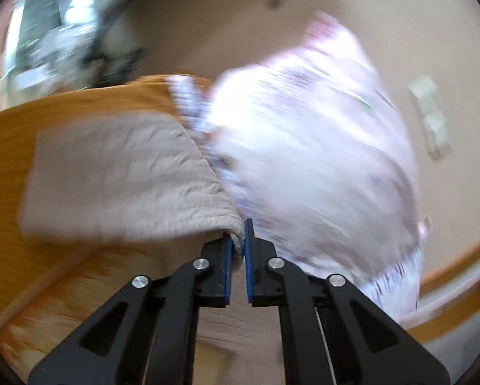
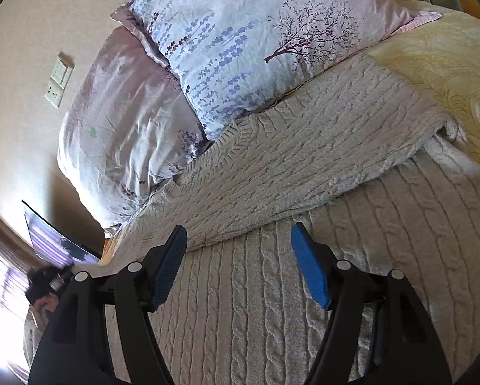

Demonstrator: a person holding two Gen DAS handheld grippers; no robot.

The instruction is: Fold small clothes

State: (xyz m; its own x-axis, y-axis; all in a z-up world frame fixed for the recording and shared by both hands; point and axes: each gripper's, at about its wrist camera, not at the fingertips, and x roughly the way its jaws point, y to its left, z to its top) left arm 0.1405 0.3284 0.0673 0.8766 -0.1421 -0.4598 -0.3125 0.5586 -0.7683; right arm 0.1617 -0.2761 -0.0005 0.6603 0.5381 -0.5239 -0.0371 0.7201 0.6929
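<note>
left gripper (image 1: 238, 240) pinches the cable-knit sweater (image 1: 118, 176) – right gripper (image 2: 240, 243) gapes wide, empty.

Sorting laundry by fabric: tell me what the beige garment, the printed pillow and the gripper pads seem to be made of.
Beige garment: chunky knit, likely wool or acrylic yarn; raised cable ribs, fuzzy matte surface.
Printed pillow: thin woven cloth, probably cotton or a blend; fine creases, a slight sheen, tree and lavender print.
Right gripper pads: blue, matte, probably rubber or soft plastic; one looks finely ridged.
</note>
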